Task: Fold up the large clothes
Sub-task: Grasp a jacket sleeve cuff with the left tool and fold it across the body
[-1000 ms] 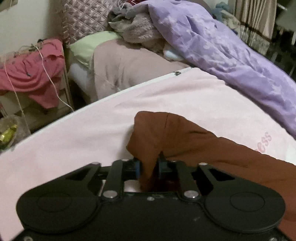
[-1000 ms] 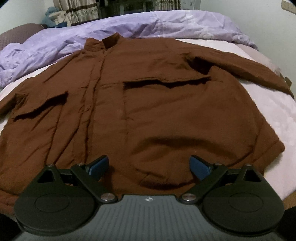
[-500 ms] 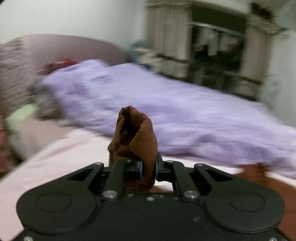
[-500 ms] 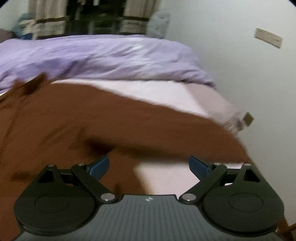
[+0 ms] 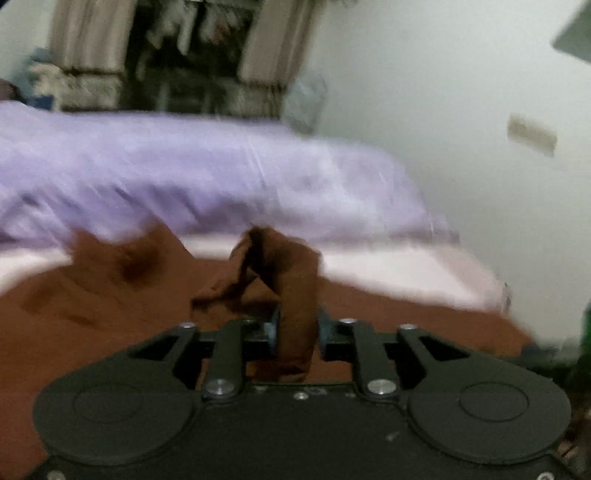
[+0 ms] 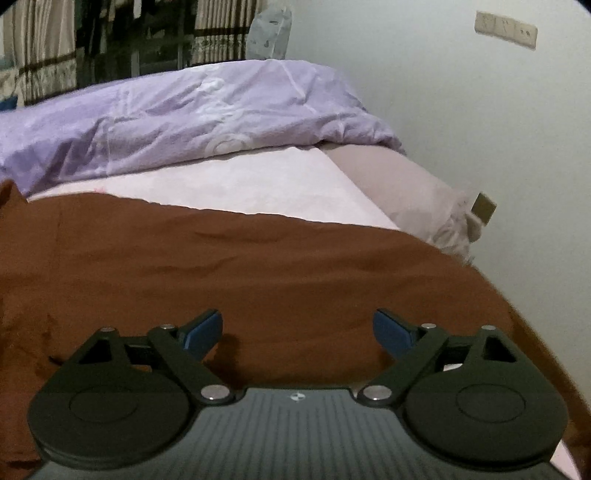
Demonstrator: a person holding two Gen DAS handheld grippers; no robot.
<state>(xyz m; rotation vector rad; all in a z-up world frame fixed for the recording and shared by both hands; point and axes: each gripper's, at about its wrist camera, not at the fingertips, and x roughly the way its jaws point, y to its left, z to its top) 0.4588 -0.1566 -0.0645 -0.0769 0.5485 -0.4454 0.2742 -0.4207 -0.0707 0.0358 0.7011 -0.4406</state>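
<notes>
Left gripper [image 5: 297, 328]: your jaws are opening, with a bunched fold of the brown jacket [image 5: 291, 280] between the blue pads; the cloth is still filling the gap between them, so it looks gripped, though the blur is making the contact hard to judge.
Right gripper [image 6: 297, 328]: you are holding it released, jaws standing wide apart, nothing between them, hovering just above the jacket.
Brown jacket: it is lying spread across the pink sheet [image 6: 236, 184] on the bed, covering most of the near part; the pinched fold is standing up above the rest in the left wrist view.
Purple duvet [image 6: 177, 118]: it is lying heaped along the far side of the bed, beyond the jacket.
Wall [image 6: 461, 110]: it is running along the right side of the bed, carrying a socket plate [image 6: 505, 29].
Left wrist view: it is smearing with blur.
</notes>
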